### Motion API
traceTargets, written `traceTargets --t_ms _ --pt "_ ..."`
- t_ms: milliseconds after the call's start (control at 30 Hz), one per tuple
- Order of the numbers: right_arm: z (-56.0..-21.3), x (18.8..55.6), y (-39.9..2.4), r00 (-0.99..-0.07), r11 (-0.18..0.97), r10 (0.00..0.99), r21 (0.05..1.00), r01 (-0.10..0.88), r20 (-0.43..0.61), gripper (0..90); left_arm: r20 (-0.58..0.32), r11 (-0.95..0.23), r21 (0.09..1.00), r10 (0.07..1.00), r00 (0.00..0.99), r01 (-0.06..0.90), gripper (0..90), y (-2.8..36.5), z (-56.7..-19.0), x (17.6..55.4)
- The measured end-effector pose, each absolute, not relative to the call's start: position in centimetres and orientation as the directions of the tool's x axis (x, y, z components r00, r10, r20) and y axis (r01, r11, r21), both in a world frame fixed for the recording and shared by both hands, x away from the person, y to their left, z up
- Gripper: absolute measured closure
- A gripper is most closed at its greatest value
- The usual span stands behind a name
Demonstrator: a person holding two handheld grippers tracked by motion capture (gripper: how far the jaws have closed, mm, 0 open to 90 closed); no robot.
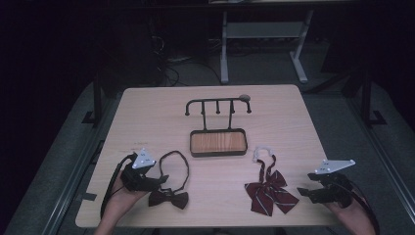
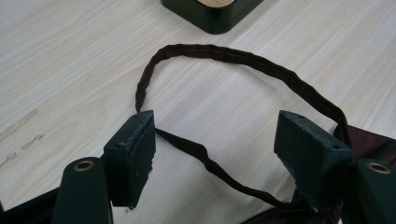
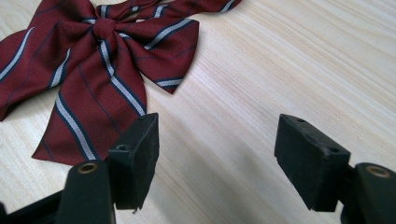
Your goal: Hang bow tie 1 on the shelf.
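A dark maroon bow tie [image 1: 169,199] lies at the table's front left, its thin strap [image 1: 177,165] looped toward the tray. My left gripper [image 1: 164,181] stands open just left of the bow. In the left gripper view the strap [image 2: 243,60] curves ahead, and part of it passes on the table between the open jaws of my left gripper [image 2: 215,140] without touching the pads. A red striped bow tie [image 1: 268,190] with a white neck strap [image 1: 261,152] lies at the front right. My right gripper [image 1: 303,188] is open to its right, and the striped bow tie [image 3: 93,60] sits ahead left of my right gripper [image 3: 217,142].
A dark tray with a wooden floor [image 1: 218,142] stands mid-table. Behind it rises a black rack with several pegs [image 1: 218,105]. A small round grey object [image 1: 244,97] sits by the rack's right end. The table's front edge is close to both hands.
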State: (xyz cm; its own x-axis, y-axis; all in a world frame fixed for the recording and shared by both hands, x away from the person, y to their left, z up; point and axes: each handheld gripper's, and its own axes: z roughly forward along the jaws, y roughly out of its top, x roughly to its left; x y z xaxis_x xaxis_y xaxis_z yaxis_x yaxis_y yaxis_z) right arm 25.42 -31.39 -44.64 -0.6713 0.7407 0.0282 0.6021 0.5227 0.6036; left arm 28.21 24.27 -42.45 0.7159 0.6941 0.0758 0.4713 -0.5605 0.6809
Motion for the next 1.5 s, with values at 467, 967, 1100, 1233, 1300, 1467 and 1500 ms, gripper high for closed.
traceTargets --t_ms 467,967,1100,1233,1300,1467,1500 --pt "-44.6 25.3 -29.8 -0.694 0.547 0.719 0.591 0.593 0.032 30.8 0.078 -0.560 0.684 0.693 0.716 0.467 29.5 24.8 -42.6 28.4" --pt "-43.2 25.7 -27.9 -0.719 0.573 0.695 0.591 0.568 0.018 31.5 0.072 -0.550 0.690 0.698 0.712 0.470 28.1 24.8 -42.6 28.6" --pt "-42.3 26.1 -27.2 -0.730 0.586 0.683 0.586 0.560 0.014 32.6 0.075 -0.547 0.694 0.701 0.710 0.467 28.1 24.8 -42.5 28.5" --pt "-41.8 26.6 -26.7 -0.740 0.603 0.672 0.578 0.550 0.003 33.8 0.076 -0.548 0.694 0.701 0.709 0.468 28.1 24.9 -42.6 28.6" --pt "-41.5 26.8 -26.4 -0.741 0.603 0.671 0.577 0.551 0.008 33.8 0.077 -0.549 0.693 0.701 0.709 0.467 28.1 24.9 -42.5 28.6" --pt "-40.8 27.5 -25.3 -0.757 0.631 0.653 0.557 0.539 -0.006 35.4 0.078 -0.549 0.693 0.701 0.709 0.467 28.1 25.0 -42.6 28.6" --pt "-40.7 27.6 -25.2 -0.760 0.635 0.650 0.556 0.535 -0.011 35.7 0.078 -0.548 0.695 0.701 0.709 0.466 28.1 25.0 -42.5 28.6"
